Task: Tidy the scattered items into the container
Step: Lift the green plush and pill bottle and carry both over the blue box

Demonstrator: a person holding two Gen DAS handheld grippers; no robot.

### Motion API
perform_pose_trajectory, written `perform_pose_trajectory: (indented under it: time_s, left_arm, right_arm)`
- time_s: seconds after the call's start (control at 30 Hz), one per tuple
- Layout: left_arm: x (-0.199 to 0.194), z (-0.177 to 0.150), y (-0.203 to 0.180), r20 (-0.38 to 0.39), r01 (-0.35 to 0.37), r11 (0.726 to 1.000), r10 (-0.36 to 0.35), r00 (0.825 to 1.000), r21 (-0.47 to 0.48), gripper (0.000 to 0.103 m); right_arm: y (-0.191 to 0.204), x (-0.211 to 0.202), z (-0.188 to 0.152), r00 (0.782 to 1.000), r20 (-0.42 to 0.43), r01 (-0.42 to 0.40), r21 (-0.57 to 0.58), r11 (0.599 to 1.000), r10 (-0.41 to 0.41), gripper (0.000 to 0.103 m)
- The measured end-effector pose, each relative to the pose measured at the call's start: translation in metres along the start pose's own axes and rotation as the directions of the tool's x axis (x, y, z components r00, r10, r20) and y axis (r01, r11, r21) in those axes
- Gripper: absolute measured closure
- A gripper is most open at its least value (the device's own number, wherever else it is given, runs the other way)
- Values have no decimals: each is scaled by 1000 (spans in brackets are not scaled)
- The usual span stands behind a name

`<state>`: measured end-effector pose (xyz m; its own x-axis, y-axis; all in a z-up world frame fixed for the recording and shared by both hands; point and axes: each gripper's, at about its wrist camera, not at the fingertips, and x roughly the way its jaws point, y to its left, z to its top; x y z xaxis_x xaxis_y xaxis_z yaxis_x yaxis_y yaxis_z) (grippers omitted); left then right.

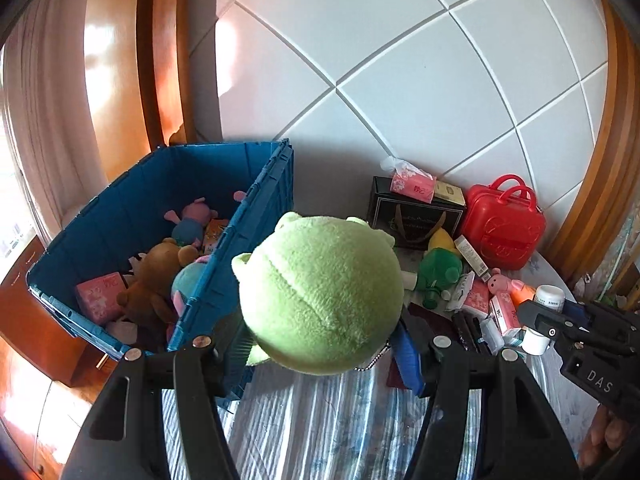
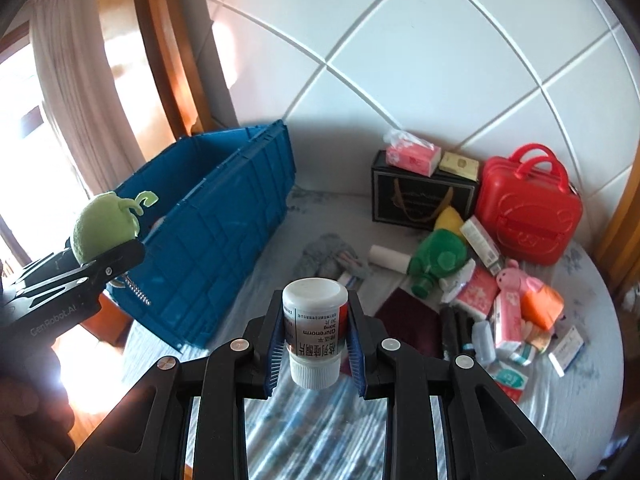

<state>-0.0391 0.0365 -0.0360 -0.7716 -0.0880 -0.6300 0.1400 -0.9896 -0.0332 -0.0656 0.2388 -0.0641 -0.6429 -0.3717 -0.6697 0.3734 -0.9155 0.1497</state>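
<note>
Right now I hold two things above a bed [image 2: 580,392] covered in a pale striped sheet. My left gripper [image 1: 320,344] stands about half open, its jaws pressed on a round light-green plush toy [image 1: 320,296], which fills the middle of the left wrist view and hangs just beside the near corner of the blue crate [image 1: 160,184]. A short bead chain dangles beneath the toy. My right gripper [image 2: 314,340] is nearly closed, its blue-padded jaws clamped on a small white pill bottle [image 2: 314,328] held upside down, ribbed cap toward the camera and printed label inverted. The crate sits at the left end of the bed, open-topped, and already contains a brown teddy bear [image 1: 156,276], a pink pig doll [image 1: 192,220] and a pink tissue pack [image 1: 100,292]. Well apart from it, on the right against the white padded headboard [image 2: 440,60], lies the scattered pile: a red toy suitcase [image 2: 528,208], a black gift bag [image 2: 416,196] with tissue packs on top, a dark green plush [image 2: 440,260], a small pink pig figure [image 2: 516,280], and more tissue packs and boxes.
</note>
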Motion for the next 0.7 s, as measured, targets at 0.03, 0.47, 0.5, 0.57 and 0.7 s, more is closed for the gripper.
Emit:
perform_pose_trajectory:
  time_s: [0.03,0.47,0.5,0.57,0.7]
  left_arm:
    - [-1,4,9,4,2,1000,-2,1000,0,43]
    - [14,36,119,16,43,999,-43,999,13,43]
    - [15,38,126,18,46,999,-46,999,14,43]
    - [17,41,141,21,51,999,-51,998,12,43]
    - [21,46,174,31,56,998,-56,998,-1,43]
  right_arm:
    - [7,1,3,1000,5,-1,-3,1000,1,76]
    - [130,34,51,999,44,12,-53,999,-9,76]
    - [139,37,54,999,46,14,-60,998,-11,76]
    - [158,44,61,999,51,20,-80,997,-16,76]
    - [191,60,73,999,47,19,-106,994,-15,76]
